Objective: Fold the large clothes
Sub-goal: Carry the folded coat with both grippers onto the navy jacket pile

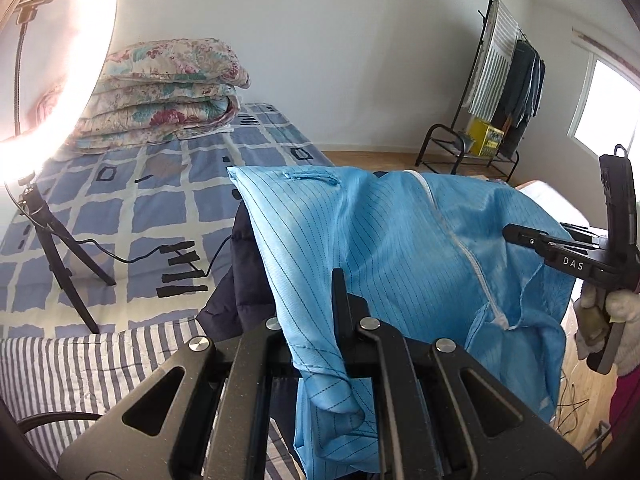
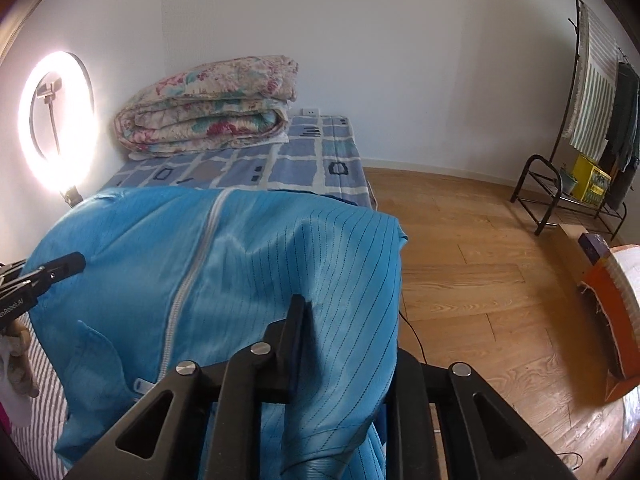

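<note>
A light blue pinstriped garment point(image 1: 380, 240) with a white zipper point(image 1: 460, 248) hangs stretched between both grippers above the bed. My left gripper point(image 1: 328, 276) is shut on a fold of its fabric; one black finger point(image 1: 339, 300) shows and cloth hides the other. Held by a gloved hand point(image 1: 624, 320), my right gripper point(image 1: 508, 232) meets the garment's right edge. In the right wrist view the garment point(image 2: 140, 260) drapes across my right gripper point(image 2: 320, 312), covering its right finger, so I cannot see whether the pads press. My left gripper point(image 2: 76, 262) shows at the left edge.
Under the garment is a bed with a blue checked sheet point(image 1: 120, 208), carrying a folded floral quilt point(image 1: 168, 88) at its far end. A lit ring light on a tripod point(image 1: 60, 264) stands on the bed. A dark padded jacket point(image 1: 240, 272) lies below. On the wooden floor point(image 2: 480, 260) stands a clothes rack point(image 2: 592, 120).
</note>
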Tool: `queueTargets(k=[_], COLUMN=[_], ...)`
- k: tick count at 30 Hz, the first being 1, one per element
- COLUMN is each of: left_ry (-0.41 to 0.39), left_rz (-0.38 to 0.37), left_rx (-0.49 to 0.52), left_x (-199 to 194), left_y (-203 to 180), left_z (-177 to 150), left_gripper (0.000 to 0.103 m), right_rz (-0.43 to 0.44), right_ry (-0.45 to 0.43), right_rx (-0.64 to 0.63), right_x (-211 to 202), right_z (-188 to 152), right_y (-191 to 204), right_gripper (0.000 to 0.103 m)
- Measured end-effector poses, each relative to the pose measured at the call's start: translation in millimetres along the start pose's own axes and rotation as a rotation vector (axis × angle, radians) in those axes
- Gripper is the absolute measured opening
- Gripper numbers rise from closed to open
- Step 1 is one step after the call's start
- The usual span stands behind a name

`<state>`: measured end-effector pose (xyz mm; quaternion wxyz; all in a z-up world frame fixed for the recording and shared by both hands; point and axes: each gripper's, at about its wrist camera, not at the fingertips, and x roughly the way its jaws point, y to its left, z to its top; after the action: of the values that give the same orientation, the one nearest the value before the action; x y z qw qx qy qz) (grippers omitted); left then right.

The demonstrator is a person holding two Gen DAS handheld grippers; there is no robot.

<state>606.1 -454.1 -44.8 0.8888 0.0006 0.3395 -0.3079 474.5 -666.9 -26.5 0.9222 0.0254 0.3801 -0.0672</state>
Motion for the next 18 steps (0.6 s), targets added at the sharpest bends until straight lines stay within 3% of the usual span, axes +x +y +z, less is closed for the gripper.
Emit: queueTargets(k=[5, 10, 13, 18], left_ry=[0.013, 0.03, 0.03, 0.036], left_rz=[0.019, 0.08, 0.099, 0.111], left_rx=[-0.004, -0.017, -0.017, -0.017], left_x=[3.8, 6.8, 7.8, 8.3], left_y=[2.1, 6.1, 10.0, 12.5], left_z=[-1.1, -5.3, -10.5, -16.5], left_gripper=[0.012, 0.044, 0.046, 0.046], right_rz=[-0.021, -0.07, -0.093, -0.106], right_ry=[0.024, 0.034, 0.051, 0.072], right_rx=[0.033, 0.047, 0.03, 0.036], right_x=[7.3, 9.8, 12.1, 16.3], right_z=[-7.5, -13.8, -17.9, -26.1], right_y=[-15.8, -25.6, -24.4, -28.8], right_gripper=[0.034, 0.035, 0.041, 0.042])
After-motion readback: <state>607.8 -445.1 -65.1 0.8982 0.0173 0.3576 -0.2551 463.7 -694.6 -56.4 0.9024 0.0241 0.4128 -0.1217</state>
